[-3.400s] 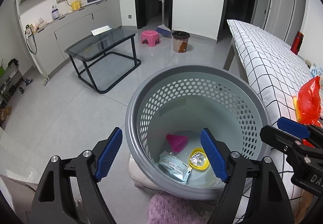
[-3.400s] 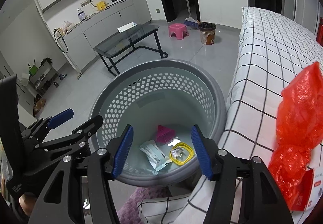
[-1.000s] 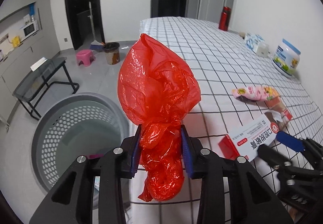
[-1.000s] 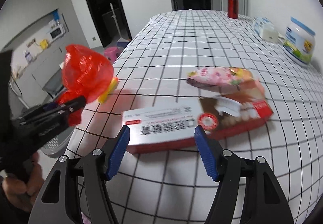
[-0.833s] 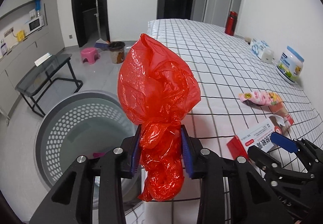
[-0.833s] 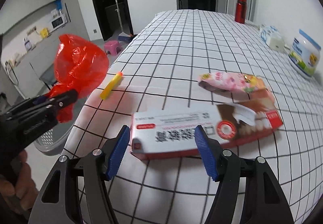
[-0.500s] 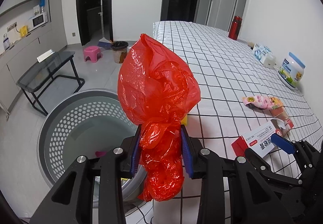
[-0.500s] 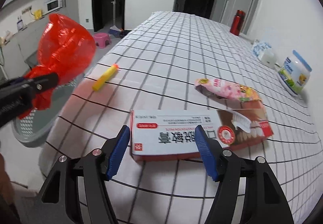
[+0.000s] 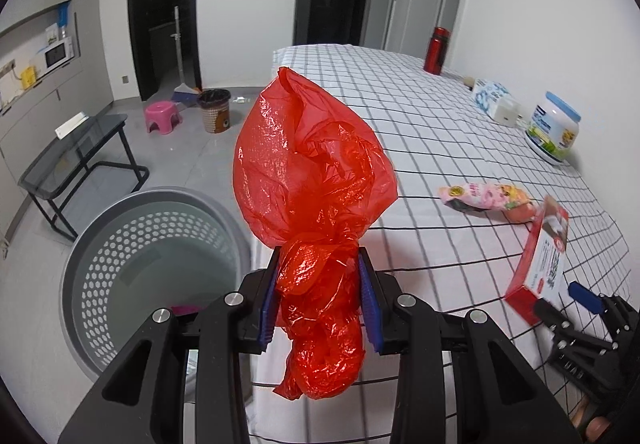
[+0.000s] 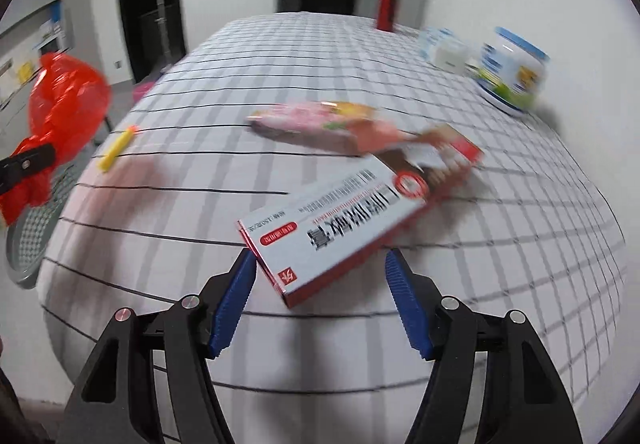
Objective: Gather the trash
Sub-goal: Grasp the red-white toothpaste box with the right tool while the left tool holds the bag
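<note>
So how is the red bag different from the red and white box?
The red bag is soft, crinkly and all red; the box is stiff, flat-sided and printed red and white.

The bag is pinched in the left gripper and held up in the air; the box lies on the checked bed, with the open right gripper around its near end.

Both are bits of trash not yet in the grey basket.

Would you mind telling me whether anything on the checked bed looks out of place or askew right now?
Yes. A toothpaste box lies skewed across the checked bed, one corner between the open right gripper fingers. A pink snack wrapper and a small yellow piece also litter it. The left gripper holds a red plastic bag.
</note>
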A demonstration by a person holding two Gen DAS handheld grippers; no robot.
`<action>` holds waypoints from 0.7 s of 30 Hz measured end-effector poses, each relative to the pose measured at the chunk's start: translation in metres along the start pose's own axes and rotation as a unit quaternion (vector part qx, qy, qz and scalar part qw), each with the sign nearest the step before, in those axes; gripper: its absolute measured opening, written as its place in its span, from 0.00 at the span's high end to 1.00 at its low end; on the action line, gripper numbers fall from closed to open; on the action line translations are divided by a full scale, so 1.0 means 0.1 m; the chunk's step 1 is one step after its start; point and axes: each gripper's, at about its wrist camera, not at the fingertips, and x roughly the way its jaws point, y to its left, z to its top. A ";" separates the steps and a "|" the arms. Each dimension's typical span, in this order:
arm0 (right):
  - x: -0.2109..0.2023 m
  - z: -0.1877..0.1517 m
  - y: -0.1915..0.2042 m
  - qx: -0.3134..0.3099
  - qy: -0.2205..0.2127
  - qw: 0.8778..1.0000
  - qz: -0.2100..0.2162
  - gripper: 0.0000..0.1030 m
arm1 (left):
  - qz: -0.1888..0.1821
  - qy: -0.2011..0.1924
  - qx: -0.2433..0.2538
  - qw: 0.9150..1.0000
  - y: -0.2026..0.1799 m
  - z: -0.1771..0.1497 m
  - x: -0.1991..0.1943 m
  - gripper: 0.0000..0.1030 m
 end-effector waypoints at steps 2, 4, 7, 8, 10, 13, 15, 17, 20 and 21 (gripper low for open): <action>-0.02 -0.03 -0.18 0.020 0.002 1.000 -0.010 0.38 | -0.004 0.001 0.006 1.000 -0.08 0.00 0.01 0.67; -0.03 -0.07 -0.39 0.040 0.001 0.999 -0.025 0.38 | -0.010 0.003 0.012 1.000 -0.16 0.00 0.01 0.67; -0.04 -0.13 -0.61 0.059 0.001 0.997 -0.045 0.38 | -0.018 0.005 0.017 1.000 -0.25 -0.01 0.02 0.67; -0.04 -0.14 -0.72 0.070 0.002 0.996 -0.050 0.38 | -0.020 0.006 0.019 1.000 -0.28 -0.01 0.02 0.67; -0.04 -0.16 -0.84 0.081 0.003 0.995 -0.056 0.38 | -0.024 0.008 0.022 0.999 -0.33 -0.02 0.04 0.67; -0.08 -0.18 -0.96 0.093 -0.002 0.995 -0.048 0.38 | -0.031 0.012 0.027 0.999 -0.41 -0.02 0.06 0.67; -0.12 -0.17 -1.01 0.103 -0.005 0.994 -0.034 0.38 | -0.035 0.015 0.031 0.999 -0.47 -0.02 0.08 0.67; -0.16 -0.15 -1.00 0.109 -0.010 0.994 -0.020 0.38 | -0.040 0.018 0.034 0.998 -0.52 -0.03 0.11 0.67; -0.18 -0.07 -0.97 0.110 -0.018 0.994 -0.010 0.38 | -0.045 0.020 0.040 0.998 -0.57 -0.02 0.13 0.67; -0.17 -0.03 -0.96 0.111 -0.019 0.994 -0.009 0.38 | -0.047 0.021 0.041 0.998 -0.59 -0.02 0.14 0.67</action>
